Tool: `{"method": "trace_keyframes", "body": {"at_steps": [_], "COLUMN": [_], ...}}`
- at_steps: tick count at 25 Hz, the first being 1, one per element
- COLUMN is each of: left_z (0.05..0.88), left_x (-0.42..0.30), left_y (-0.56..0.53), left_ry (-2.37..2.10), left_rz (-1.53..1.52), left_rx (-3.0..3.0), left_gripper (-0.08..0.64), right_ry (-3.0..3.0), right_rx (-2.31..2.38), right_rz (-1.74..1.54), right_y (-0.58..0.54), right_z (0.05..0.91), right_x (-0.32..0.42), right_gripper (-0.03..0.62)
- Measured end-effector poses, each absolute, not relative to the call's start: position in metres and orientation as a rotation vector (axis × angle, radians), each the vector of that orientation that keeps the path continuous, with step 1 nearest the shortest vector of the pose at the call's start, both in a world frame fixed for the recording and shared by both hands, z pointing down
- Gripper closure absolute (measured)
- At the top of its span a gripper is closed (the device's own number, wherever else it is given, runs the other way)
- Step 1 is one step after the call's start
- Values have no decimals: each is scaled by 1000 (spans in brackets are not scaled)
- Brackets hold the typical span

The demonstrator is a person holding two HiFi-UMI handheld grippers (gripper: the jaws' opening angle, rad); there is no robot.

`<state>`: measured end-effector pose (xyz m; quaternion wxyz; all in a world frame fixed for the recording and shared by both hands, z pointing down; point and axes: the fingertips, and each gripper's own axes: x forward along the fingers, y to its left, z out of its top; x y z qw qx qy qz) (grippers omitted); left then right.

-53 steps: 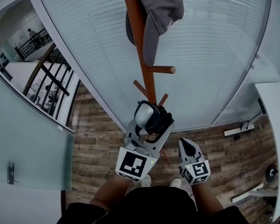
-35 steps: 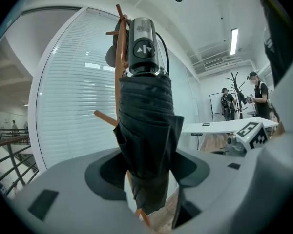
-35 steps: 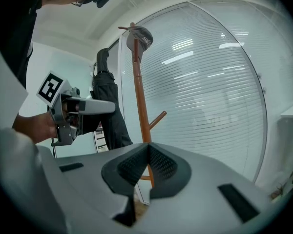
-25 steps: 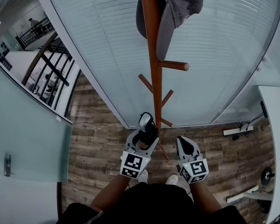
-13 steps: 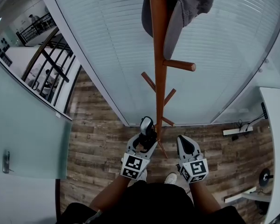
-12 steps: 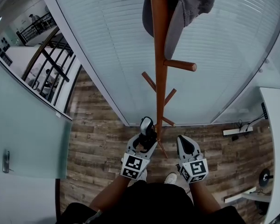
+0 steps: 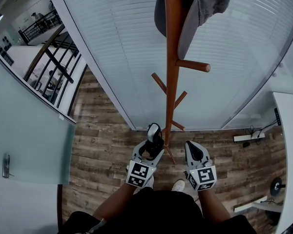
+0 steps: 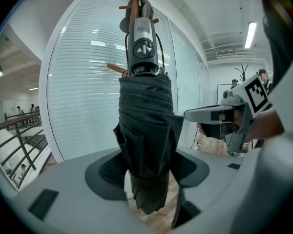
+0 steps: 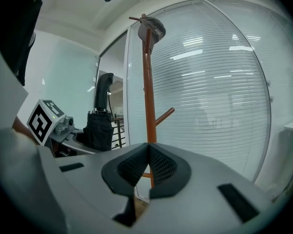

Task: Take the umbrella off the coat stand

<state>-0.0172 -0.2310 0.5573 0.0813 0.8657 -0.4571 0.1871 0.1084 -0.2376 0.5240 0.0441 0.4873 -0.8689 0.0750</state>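
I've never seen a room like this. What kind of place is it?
Probably an office. There's a glass wall with blinds, a wooden coat stand with a cap on it, and a white desk at the side.

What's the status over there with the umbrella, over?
Left gripper clamped on the folded umbrella, held upright, off the coat stand. Right gripper shut, empty. A cap hangs on the stand; nothing in the way.
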Motion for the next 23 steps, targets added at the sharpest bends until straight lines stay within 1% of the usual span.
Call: {"method": "trace_keyframes", "body": {"at_steps": [16,23], "left_z": [556,553], "left_x": [-23,-23], "left_y": [-233,-235], "left_ry": [-1398,-1389], "left_rz": [565,557], "left_rx": [2574,2582], "left_gripper": [298,296], "right_ry": [-2700,-2702], "right_rx": [1535,1529], "right_rz": [105,106], "right_y": [-237,-237], "right_z": [480,481], "right_x": [108,102], "right_gripper": [588,588]}}
